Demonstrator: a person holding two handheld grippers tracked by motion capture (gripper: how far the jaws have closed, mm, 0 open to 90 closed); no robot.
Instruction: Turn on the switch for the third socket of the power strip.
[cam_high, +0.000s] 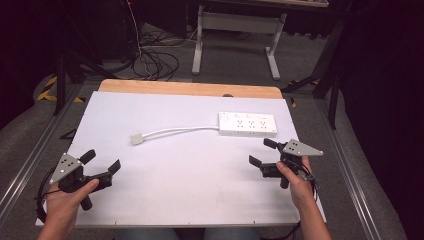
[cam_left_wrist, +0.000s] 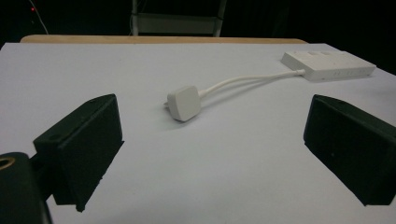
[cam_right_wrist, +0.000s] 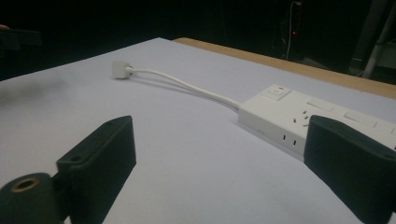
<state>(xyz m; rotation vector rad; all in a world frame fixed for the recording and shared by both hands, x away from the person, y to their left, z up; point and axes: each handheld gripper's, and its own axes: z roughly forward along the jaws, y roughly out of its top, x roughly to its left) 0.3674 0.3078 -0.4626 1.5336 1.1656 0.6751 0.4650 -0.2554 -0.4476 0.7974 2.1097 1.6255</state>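
A white power strip (cam_high: 247, 124) lies flat at the back right of the white table top (cam_high: 190, 190). Its white cable (cam_high: 175, 131) curves left to a white plug (cam_high: 136, 139) resting near the table's middle. My left gripper (cam_high: 102, 161) is held at the front left, open and empty, pointing toward the plug (cam_left_wrist: 184, 102), which lies a short way beyond its jaws. My right gripper (cam_high: 261, 151) is held at the front right, open with nothing between its jaws, just in front of the power strip (cam_right_wrist: 299, 116).
A wooden strip (cam_high: 190, 89) edges the table's far side. Beyond it are a white desk frame (cam_high: 235, 30) and tangled cables (cam_high: 155, 60) on the floor. Metal rails (cam_high: 30, 155) run along both sides of the table.
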